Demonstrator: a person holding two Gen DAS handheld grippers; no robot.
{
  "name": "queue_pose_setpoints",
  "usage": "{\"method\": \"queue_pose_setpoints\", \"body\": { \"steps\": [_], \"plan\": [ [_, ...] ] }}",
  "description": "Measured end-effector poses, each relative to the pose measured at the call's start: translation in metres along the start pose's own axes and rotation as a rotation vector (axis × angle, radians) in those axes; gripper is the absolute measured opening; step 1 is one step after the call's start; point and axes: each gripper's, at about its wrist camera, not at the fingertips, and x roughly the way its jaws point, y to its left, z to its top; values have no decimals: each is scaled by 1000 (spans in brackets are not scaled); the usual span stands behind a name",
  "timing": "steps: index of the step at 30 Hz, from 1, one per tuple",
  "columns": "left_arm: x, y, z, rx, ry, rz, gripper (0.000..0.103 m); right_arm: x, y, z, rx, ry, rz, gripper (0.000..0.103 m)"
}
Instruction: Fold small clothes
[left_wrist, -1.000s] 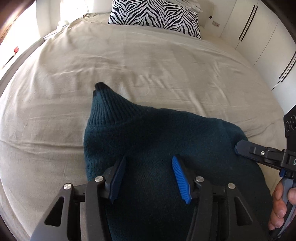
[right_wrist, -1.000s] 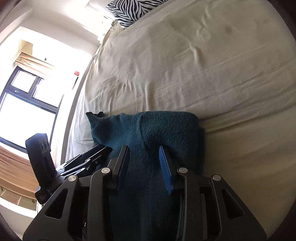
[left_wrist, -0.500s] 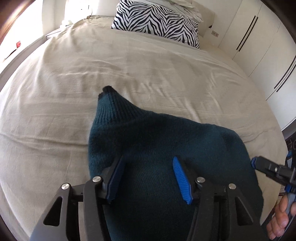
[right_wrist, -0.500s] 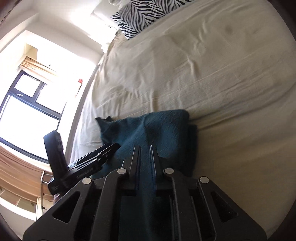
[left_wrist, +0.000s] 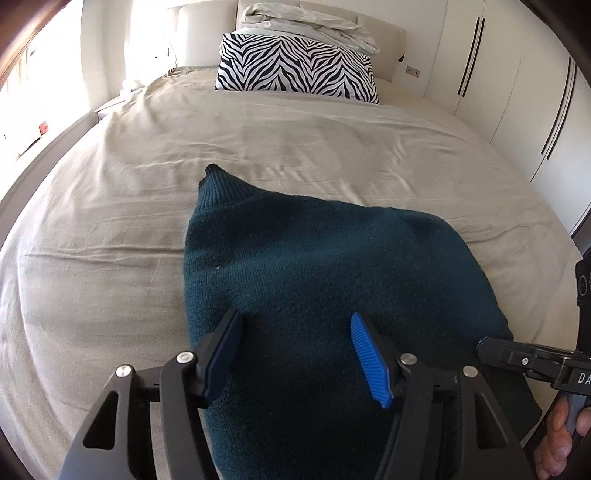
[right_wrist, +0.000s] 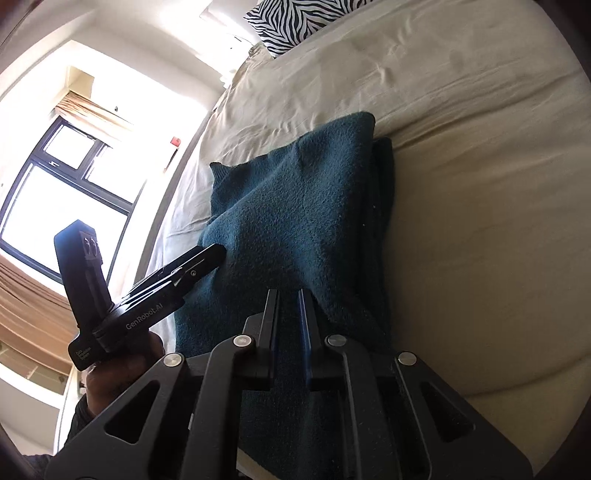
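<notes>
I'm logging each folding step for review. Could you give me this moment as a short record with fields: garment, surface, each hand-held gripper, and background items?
garment: dark teal knitted sweater, partly folded, ribbed cuff pointing toward the pillow
surface: bed with beige sheet
left hand-held gripper: jaws apart over the sweater's near part, its jaws have just been opening, pads not pressing the knit
right hand-held gripper: shut on the sweater's near edge
background: zebra-print pillow at the headboard, white wardrobe doors, window
</notes>
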Motion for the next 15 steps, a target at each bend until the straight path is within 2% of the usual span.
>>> {"method": "queue_pose_setpoints", "body": {
  "steps": [2,4,6,7,9,10,12,15],
  "plan": [
    [-14,3,-2,-25,-38,-1,64,-16,9,-3,-41,-47,-46,13],
    [-35,2,-8,-36,-105,7,70,-37,17,-2,-88,-115,-89,20],
    [-64,1,-15,-35,-219,73,96,-58,26,-3,-137,-197,-158,27],
    [-81,0,-19,-33,-283,118,102,-70,33,-1,-163,-242,-197,30],
    [-110,-4,-25,-14,-394,174,103,-96,46,-3,-212,-359,-255,58],
    [-121,-5,-26,-5,-429,201,103,-112,54,-4,-231,-434,-272,64],
    [-144,-8,-25,6,-486,267,103,-137,70,-8,-274,-590,-314,85],
    [-180,-10,-21,9,-555,322,103,-175,89,-14,-348,-794,-385,99]
  ]
}}
